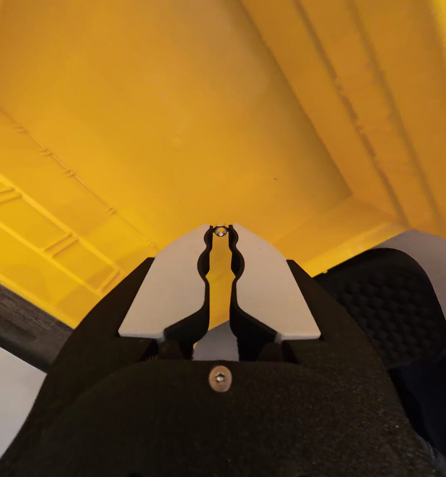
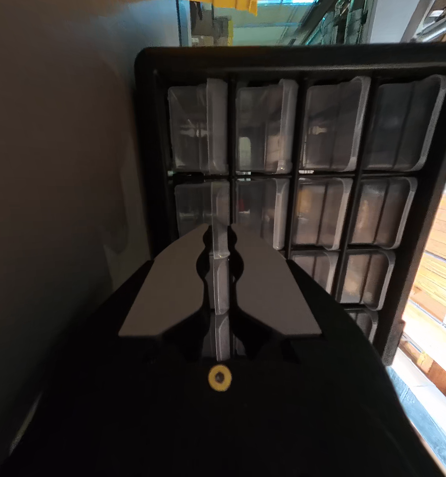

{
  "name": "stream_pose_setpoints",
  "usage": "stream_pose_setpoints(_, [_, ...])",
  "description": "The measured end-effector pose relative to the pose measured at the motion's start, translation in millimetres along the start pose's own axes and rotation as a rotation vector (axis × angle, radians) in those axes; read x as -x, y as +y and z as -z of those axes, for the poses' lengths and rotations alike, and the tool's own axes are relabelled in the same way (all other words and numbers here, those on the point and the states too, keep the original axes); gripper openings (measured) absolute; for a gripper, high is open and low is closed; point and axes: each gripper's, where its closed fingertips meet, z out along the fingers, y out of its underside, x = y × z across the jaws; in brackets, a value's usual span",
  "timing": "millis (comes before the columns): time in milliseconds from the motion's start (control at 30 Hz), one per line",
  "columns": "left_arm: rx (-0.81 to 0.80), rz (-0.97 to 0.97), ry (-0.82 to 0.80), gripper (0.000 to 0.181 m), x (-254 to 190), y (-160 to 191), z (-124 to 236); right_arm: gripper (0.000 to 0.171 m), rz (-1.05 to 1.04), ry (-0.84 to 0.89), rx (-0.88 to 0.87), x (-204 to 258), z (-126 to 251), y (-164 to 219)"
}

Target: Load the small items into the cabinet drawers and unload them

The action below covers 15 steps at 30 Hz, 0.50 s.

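In the left wrist view my left gripper (image 1: 220, 228) is shut on a small silver nut (image 1: 220, 230), pinched at the very fingertips. It hangs over the bare floor of a yellow plastic bin (image 1: 165, 116). In the right wrist view my right gripper (image 2: 219, 228) faces a black cabinet (image 2: 268, 59) with several clear plastic drawers. Its jaws stand close on either side of the clear handle ridge (image 2: 220, 206) of a drawer in the leftmost column and look shut on it. What the drawers hold is too blurred to tell.
A black object with a hexagon texture (image 1: 387, 296) lies at the right beside the bin. A white surface (image 1: 5, 387) shows at lower left. A grey wall (image 2: 62, 154) stands left of the cabinet; wooden boards (image 2: 443, 245) lie to its right. Spacing between my two grippers at the tips: around 30 cm. To reach the black cabinet (image 2: 268, 59) in a straight line is about 10 cm for my right fingers, about 20 cm for my left.
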Motion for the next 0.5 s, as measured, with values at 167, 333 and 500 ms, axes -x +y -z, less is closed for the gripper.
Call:
stream_pose_setpoints(167, [-0.074, -0.068, -0.019, 0.011, -22.0, -9.6, 21.3, 0.011, 0.005, -0.005, -0.035, -0.6, 27.7, -5.0])
stream_pose_setpoints(333, [-0.183, -0.168, -0.032, 0.011, -54.5, -25.9, 44.9, 0.011, 0.002, -0.006, -0.051, -1.6, 52.3, -11.3])
stream_pose_setpoints(500, [-0.294, -0.22, -0.032, 0.011, -87.2, -46.6, 61.5, 0.011, -0.002, -0.01, -0.066, -3.1, 70.2, -16.2])
